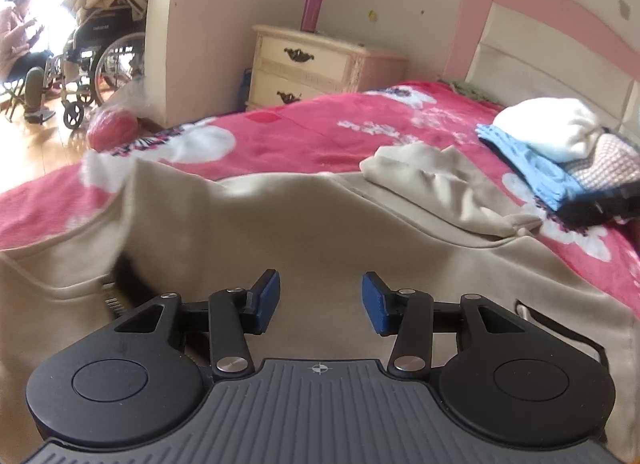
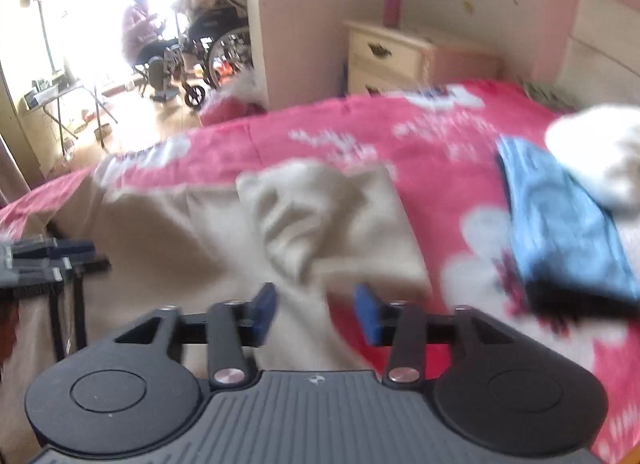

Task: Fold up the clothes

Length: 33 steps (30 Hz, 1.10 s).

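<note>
Pink floral bedding (image 1: pixel 304 136) covers the bed in front of us, with a cream two-drawer nightstand (image 1: pixel 308 64) against the wall beyond and a pink-edged headboard (image 1: pixel 532 24) to the right. Through the doorway on the left we see a wheelchair (image 1: pixel 104 60) and a seated person (image 1: pixel 20 40). We have a beige garment (image 1: pixel 248 232) spread across the bed under both tools; one part of it, folded over, lies crumpled (image 1: pixel 432 180) toward the headboard. Beside that, a stack of folded clothes (image 1: pixel 560 168) sits with a white piece on top of blue. Our left gripper (image 1: pixel 320 300) hovers over the beige cloth, its blue pads (image 1: pixel 268 300) parted with nothing clamped between them. Our right gripper (image 2: pixel 316 314) also stands apart and empty above the garment's edge; its view is blurred.
</note>
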Each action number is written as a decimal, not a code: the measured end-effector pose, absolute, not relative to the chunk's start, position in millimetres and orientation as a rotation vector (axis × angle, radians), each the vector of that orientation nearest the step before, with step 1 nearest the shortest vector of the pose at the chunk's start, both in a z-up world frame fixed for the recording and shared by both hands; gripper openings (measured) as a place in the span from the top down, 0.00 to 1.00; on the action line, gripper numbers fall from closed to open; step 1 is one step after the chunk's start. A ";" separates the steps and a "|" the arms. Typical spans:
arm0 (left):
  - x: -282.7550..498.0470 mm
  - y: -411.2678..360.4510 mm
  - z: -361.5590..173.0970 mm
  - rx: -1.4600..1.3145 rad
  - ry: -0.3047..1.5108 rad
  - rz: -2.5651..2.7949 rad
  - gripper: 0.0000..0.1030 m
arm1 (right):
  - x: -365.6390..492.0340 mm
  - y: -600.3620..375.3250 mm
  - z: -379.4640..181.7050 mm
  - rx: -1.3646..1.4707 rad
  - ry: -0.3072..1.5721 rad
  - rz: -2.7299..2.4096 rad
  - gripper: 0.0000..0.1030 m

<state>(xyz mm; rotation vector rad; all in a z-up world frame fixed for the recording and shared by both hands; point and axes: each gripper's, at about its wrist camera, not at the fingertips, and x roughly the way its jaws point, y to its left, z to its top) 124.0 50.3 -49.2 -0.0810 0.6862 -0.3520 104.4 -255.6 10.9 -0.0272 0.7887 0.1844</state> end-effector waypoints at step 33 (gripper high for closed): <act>164.2 13.2 -44.6 -0.128 0.645 -0.390 0.55 | 250.4 -448.4 82.2 0.389 0.385 -0.367 0.88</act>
